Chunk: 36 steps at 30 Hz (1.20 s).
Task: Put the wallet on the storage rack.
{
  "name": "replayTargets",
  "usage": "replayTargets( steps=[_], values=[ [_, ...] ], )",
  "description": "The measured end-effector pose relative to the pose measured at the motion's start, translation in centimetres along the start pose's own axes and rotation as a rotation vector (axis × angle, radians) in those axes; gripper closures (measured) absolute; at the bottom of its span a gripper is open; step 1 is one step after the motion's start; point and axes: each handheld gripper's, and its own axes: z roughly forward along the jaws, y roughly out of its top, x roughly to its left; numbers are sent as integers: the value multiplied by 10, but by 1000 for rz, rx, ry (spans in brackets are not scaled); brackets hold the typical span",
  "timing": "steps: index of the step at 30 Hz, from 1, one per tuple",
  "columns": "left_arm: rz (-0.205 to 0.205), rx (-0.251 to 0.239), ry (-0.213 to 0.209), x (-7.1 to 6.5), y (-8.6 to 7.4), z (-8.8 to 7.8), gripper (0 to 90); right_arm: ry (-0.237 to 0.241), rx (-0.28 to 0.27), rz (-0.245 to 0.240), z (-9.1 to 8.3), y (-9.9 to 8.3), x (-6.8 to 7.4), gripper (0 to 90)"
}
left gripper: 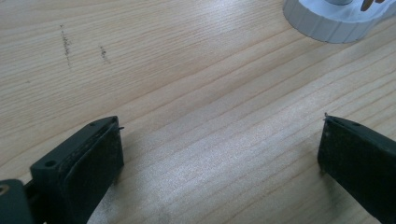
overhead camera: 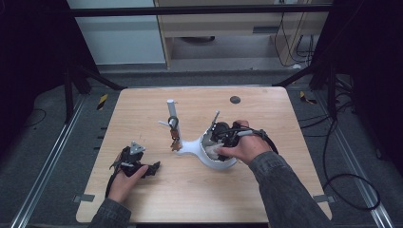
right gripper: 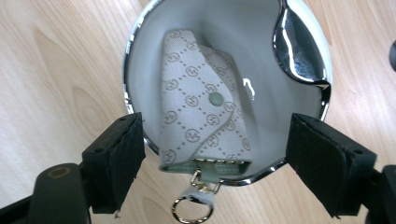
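Observation:
A white stand has a ribbed round base [left gripper: 327, 23], an upright post [overhead camera: 171, 111] and a chrome-rimmed bowl [overhead camera: 223, 165]. A dark bunch of keys [overhead camera: 174, 137] hangs from a hook on the post. In the right gripper view a pale patterned key pouch [right gripper: 198, 112] with a green snap lies inside the bowl [right gripper: 135, 42], its metal ring [right gripper: 191, 207] over the rim. My right gripper [right gripper: 217, 128] hovers over the bowl, open, jaws on either side of the pouch and clear of it. My left gripper [left gripper: 222, 126] rests low over bare wood at the front left [overhead camera: 153, 168], open and holding nothing.
The wooden table [overhead camera: 266, 109] has a small dark disc [overhead camera: 235, 99] near its far edge. Black frame legs and cables stand around it on the floor. A cable loops from the right gripper past the right hand [overhead camera: 247, 147].

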Motion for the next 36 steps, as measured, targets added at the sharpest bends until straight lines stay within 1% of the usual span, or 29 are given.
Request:
replayTargets(
  steps=[2, 9, 12, 16, 19, 21, 26, 29, 31, 36],
  values=[
    [-3, -2, 0, 0, 0, 0, 0, 1, -7, -2, -1, -2, 0, 184],
    [0, 0, 0, 0, 0, 0, 0, 5, -46, 26, -5, -11, 0, 124],
    [0, 0, 0, 0, 0, 0, 0, -7, -54, 34, -7, -14, -1, 110],
    [-1, 0, 1, 0, 0, 0, 0, 7, -89, 70, -12, -19, -4, 98],
    [-3, 0, -1, 0, 0, 0, 0, 3, -106, 81, -14, -23, -6, 95],
    [-3, 0, 0, 0, 0, 0, 0, 7, -127, 97, -15, -26, -7, 92],
    [-4, -1, -1, 0, 0, 0, 0, 2, -163, 124, -19, -35, -11, 83],
    [-1, 2, -1, 0, 0, 0, 0, -12, -180, 141, -21, -40, -13, 80],
    [-1, 2, -1, 0, 0, 0, 0, -6, -198, 161, -22, -44, -14, 78],
    [-1, 2, -1, 0, 0, 0, 0, -16, -239, 198, -24, -55, -19, 69]
  ],
)
